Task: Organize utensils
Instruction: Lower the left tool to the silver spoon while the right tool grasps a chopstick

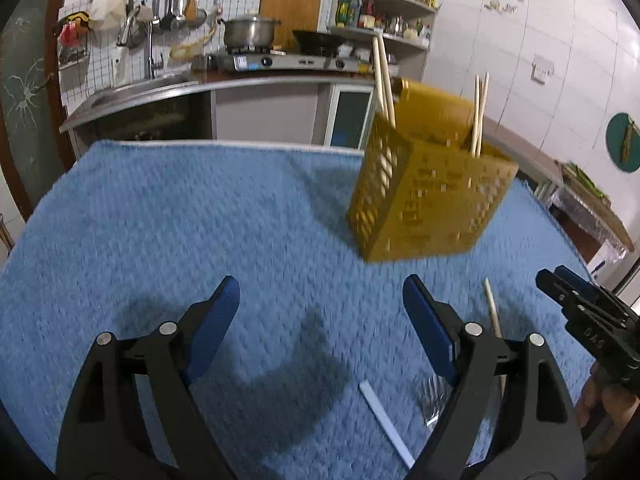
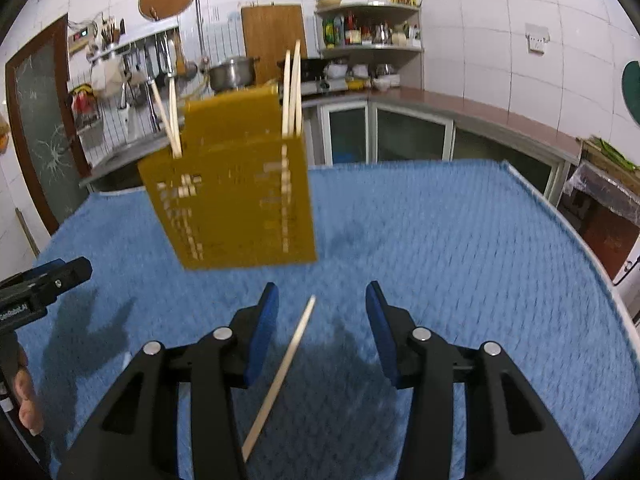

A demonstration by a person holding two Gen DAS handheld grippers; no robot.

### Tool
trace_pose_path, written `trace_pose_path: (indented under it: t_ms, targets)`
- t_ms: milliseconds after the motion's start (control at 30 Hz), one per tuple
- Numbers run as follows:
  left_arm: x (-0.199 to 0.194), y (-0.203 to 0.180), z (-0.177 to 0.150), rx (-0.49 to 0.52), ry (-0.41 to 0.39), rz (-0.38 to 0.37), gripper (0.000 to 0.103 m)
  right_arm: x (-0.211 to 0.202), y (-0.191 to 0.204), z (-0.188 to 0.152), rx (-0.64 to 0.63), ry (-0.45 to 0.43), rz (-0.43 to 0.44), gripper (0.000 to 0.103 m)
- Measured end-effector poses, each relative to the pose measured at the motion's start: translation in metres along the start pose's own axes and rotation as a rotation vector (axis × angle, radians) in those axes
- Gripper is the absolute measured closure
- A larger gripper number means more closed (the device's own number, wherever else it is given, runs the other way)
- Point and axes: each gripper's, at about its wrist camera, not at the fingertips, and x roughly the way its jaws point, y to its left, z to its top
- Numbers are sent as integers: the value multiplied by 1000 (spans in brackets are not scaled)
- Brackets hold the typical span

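Lying on the blue cloth of the bench, one chopstick (image 2: 285, 372) runs lengthwise between the right gripper (image 2: 322, 332) jaws, half open, holding nothing; holder (image 2: 232, 196) just beyond, four chopsticks upright inside. Left gripper (image 1: 320, 320): wide open, empty, farther off; white strip (image 1: 386, 424) below it. Right arm nearer

A home kitchen is shown: a steel pot (image 1: 250, 31) is set on a gas stove (image 1: 280, 62) beside a sink (image 1: 140, 88), with ladles (image 1: 176, 4) hung from a wall rail. White tiled walls (image 2: 480, 40), a corner shelf of bottles (image 2: 368, 34) and a leaning wooden cutting board (image 1: 291, 2) are seen behind the counter
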Motion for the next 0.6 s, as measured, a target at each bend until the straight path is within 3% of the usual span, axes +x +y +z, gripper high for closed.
trace_pose_path:
  t_ms: [267, 433, 600]
  targets:
    - [16, -8, -26, -11, 116, -5, 23, 21, 3, -17, 21, 84, -23, 58]
    - [28, -14, -42, -4, 222, 22, 40, 32, 6, -22, 25, 135, -28, 59]
    - [32, -20, -50, -2, 277, 43, 41, 42, 13, -18, 4, 163, -23, 65]
